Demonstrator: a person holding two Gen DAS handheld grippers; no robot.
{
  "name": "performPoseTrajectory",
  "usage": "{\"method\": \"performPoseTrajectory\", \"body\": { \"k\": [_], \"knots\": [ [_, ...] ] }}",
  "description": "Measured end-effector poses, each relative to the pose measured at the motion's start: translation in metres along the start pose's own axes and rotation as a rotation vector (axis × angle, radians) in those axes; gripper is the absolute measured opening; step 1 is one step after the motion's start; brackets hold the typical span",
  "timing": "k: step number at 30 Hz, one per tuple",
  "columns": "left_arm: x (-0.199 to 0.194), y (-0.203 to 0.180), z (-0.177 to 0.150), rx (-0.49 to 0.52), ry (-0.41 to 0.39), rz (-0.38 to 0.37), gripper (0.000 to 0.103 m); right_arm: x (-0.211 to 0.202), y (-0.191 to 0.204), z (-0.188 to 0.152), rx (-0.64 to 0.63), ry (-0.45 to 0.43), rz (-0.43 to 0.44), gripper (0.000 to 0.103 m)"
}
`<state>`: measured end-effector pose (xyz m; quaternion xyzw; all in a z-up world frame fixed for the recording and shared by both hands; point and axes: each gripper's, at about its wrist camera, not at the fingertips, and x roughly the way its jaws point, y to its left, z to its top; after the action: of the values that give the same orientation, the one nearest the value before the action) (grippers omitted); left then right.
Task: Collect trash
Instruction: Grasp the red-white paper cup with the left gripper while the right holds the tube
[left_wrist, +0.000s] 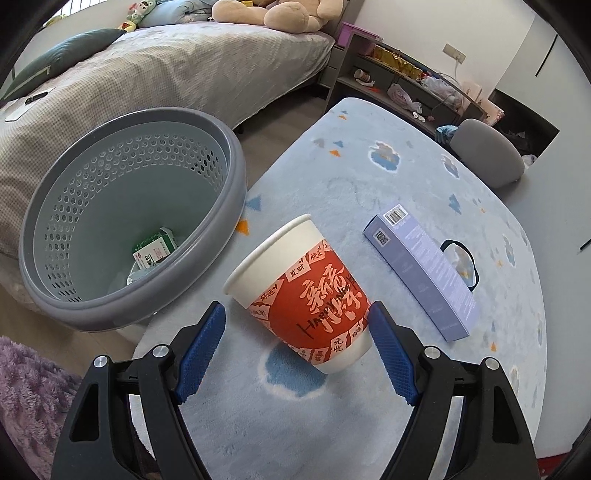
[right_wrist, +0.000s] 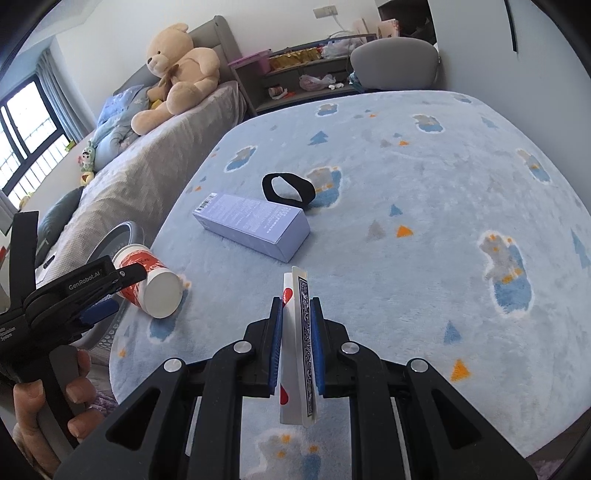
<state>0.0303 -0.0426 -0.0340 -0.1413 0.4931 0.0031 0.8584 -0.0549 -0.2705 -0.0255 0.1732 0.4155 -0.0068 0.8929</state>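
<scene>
The blue rug (left_wrist: 369, 177) is spread under everything. The gray basket (left_wrist: 207, 236) is seen at ten o'clock in the left wrist view, with some trash in it. The purple box (left_wrist: 424, 273) lies at two o'clock. The paper cup (left_wrist: 306, 295) lies tipped between the wide-open jaws of the left gripper (left_wrist: 297, 321), its length pointing toward eleven o'clock (rim first). A card pack (right_wrist: 301, 332) is pinched tight by the right gripper (right_wrist: 297, 306).

open rug (right_wrist: 424, 221) right of purple box (right_wrist: 255, 227), paper cup (left_wrist: 299, 291) between left fingers (left_wrist: 388, 343), basket (left_wrist: 229, 177) beside
</scene>
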Motion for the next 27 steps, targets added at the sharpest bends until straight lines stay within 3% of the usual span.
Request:
{"method": "performPoseTrajectory", "body": {
  "k": [13, 16, 27],
  "knots": [
    [0.031, -0.006, 0.01, -0.032, 0.037, -0.127, 0.076, -0.004, -0.002, 0.0, 0.008, -0.01, -0.001, 0.015],
    [0.034, -0.008, 0.011, -0.021, 0.04, -0.148, 0.069, -0.004, -0.001, 0.0, 0.008, -0.009, -0.001, 0.015],
    [0.027, -0.015, 0.008, 0.085, 0.028, -0.153, 0.062, -0.001, 0.002, 0.0, -0.002, -0.004, -0.013, 0.015]
  ]
}}
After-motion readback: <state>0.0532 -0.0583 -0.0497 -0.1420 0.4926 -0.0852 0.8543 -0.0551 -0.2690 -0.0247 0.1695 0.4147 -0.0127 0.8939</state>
